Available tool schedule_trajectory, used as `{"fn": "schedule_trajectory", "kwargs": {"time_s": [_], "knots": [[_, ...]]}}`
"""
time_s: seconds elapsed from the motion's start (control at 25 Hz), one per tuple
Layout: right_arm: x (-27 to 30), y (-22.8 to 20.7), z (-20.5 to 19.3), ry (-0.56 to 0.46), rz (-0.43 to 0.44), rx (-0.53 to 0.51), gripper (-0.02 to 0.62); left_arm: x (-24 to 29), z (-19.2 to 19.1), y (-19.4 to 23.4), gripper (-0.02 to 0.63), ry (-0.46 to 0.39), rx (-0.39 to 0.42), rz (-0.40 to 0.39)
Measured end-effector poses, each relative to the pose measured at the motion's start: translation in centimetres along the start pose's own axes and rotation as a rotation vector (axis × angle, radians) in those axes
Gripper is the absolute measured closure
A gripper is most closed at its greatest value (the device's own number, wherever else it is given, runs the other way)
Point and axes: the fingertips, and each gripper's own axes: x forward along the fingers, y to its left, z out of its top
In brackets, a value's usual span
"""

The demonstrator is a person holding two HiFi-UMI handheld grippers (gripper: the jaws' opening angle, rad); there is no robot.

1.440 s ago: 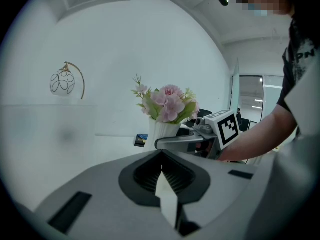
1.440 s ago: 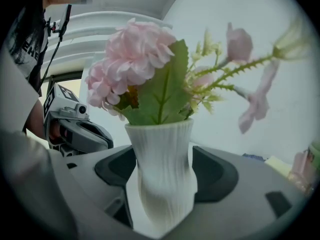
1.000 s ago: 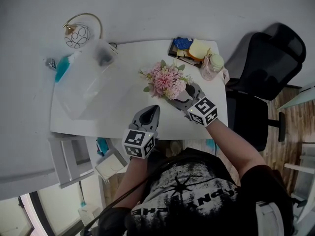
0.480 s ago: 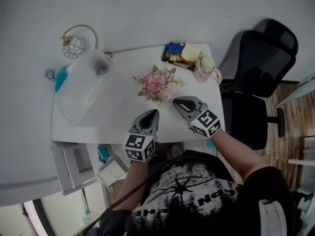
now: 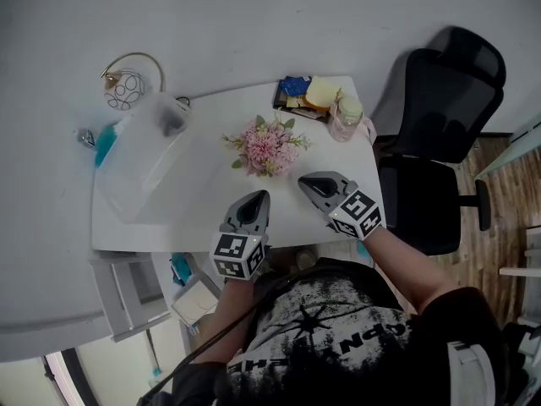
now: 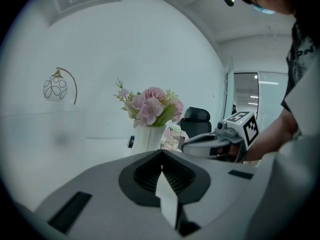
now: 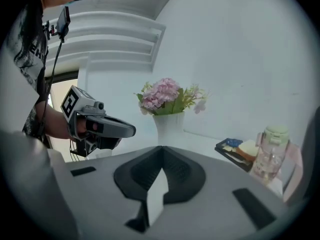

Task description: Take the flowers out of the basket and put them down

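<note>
A bunch of pink flowers (image 5: pixel 267 146) with green leaves stands upright in a white vase (image 6: pixel 148 138) on the white table (image 5: pixel 203 210), free of both grippers. My right gripper (image 5: pixel 304 180) hovers just near-right of the flowers, jaws shut with nothing between them. My left gripper (image 5: pixel 260 198) hangs near the table's front edge, shut and empty too. The left gripper view shows the flowers (image 6: pixel 150 106) ahead and the right gripper (image 6: pixel 187 146) beside them. The right gripper view shows the flowers (image 7: pixel 167 98) and the left gripper (image 7: pixel 131 130).
A translucent plastic container (image 5: pixel 148 155) lies on the table's left part, a wire ornament (image 5: pixel 125 87) behind it. A dark tray (image 5: pixel 296 101) with sponges and a lidded jar (image 5: pixel 347 117) sit at the back right. A black office chair (image 5: pixel 439 134) stands to the right.
My right gripper was open around the base of the flowers; it has let go, drawn back toward me and shut. The flowers stay upright on the table. The left gripper has barely moved.
</note>
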Motion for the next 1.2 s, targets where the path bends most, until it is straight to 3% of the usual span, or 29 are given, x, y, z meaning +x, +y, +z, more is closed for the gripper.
{"fn": "schedule_trajectory", "kwargs": {"time_s": [1.2], "knots": [[1.4,0.7,0.3,0.053,-0.012,-0.069,0.580,0.4,-0.2,0.0,0.592,0.012,-0.009,-0.021]]}}
